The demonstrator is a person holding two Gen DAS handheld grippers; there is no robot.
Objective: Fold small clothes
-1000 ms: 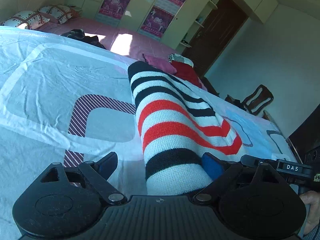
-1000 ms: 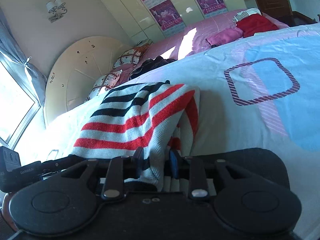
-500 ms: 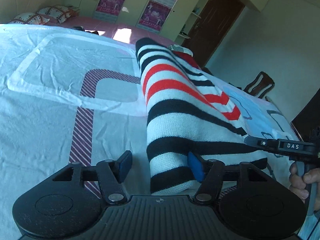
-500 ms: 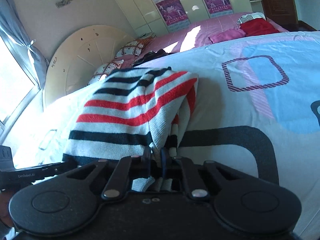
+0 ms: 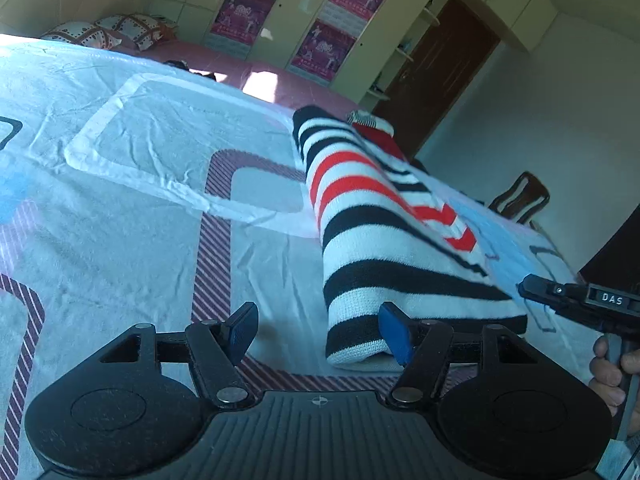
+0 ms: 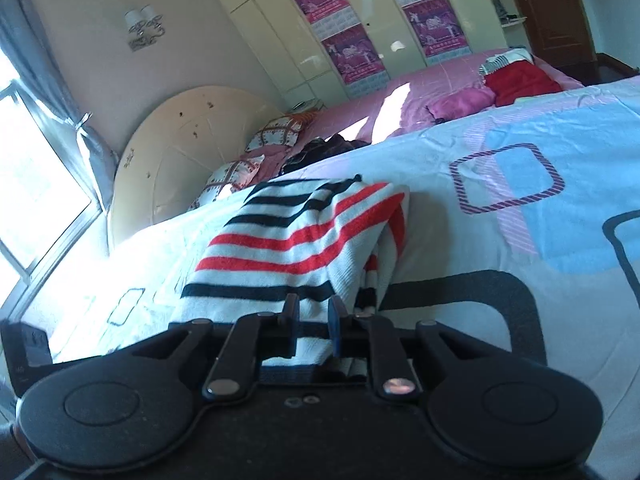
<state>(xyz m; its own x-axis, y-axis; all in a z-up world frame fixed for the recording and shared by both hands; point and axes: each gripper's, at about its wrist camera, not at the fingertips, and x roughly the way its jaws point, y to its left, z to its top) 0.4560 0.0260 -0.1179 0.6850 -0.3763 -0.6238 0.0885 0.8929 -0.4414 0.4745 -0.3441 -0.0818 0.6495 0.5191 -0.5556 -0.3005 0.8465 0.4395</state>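
Note:
A knitted sweater (image 5: 384, 240) with white, black and red stripes lies folded lengthwise on the patterned bed sheet (image 5: 120, 240). My left gripper (image 5: 316, 332) is open at its near end. The sweater's corner rests against the right blue pad (image 5: 394, 336), and the left pad stands apart over bare sheet. In the right wrist view the sweater (image 6: 296, 240) runs away from my right gripper (image 6: 312, 318). Its jaws are opening slightly but still pinch the near hem between the pads. A hand (image 5: 608, 376) holds that tool at the sweater's right edge.
Behind the sheet lies a pink bedspread with a red garment (image 6: 520, 84), a pink one (image 6: 460, 104) and a dark one (image 6: 320, 148). Pillows (image 6: 276, 136) lean on the round headboard (image 6: 180, 152). A wooden chair (image 5: 520, 196) and a door (image 5: 436, 68) stand past the bed.
The left jaws narrowed and drew back, so the sweater now sits against the right pad instead of filling the gap. The right jaws closed on the hem, then eased a little.

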